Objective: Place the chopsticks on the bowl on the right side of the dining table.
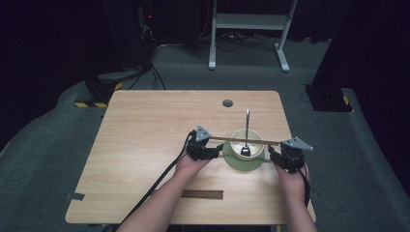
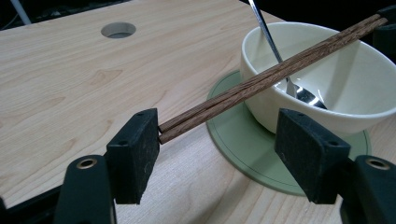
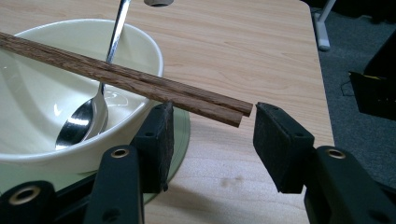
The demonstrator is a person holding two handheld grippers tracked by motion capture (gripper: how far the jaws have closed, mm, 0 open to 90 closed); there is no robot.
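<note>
Black pads on your left gripper (image 2: 224, 158) stand apart in the left gripper view, rising from the bottom of the frame. The near ends of the chopsticks (image 2: 261, 77) butt against the inner face of the pad at lower left, while the pad at lower right stands clear of them, so nothing is clamped. From there the two brown sticks run side by side up to the upper right, lying across the rim of the bowl (image 2: 345, 88).

Your right gripper (image 3: 212, 140) also has its jaws apart in the right gripper view. The chopsticks' other ends (image 3: 140, 84) hang over the gap: they pass just above the top of the pad left of centre and stop short of the pad at right, and you cannot tell whether they touch the first one.

Outward from both grippers, the cream bowl sits on a green saucer (image 2: 243, 149), right of centre in the high view. A metal spoon (image 3: 88, 116) rests inside it, its scoop on the bottom and its handle leaning over the far rim toward the top of the frame.

In the high view your two hands hold the grippers on either side of the bowl on the wooden table (image 1: 145, 125). A round hole (image 1: 227, 103) sits near its far edge, and a dark flat strip (image 1: 203, 195) lies near its bottom edge.
</note>
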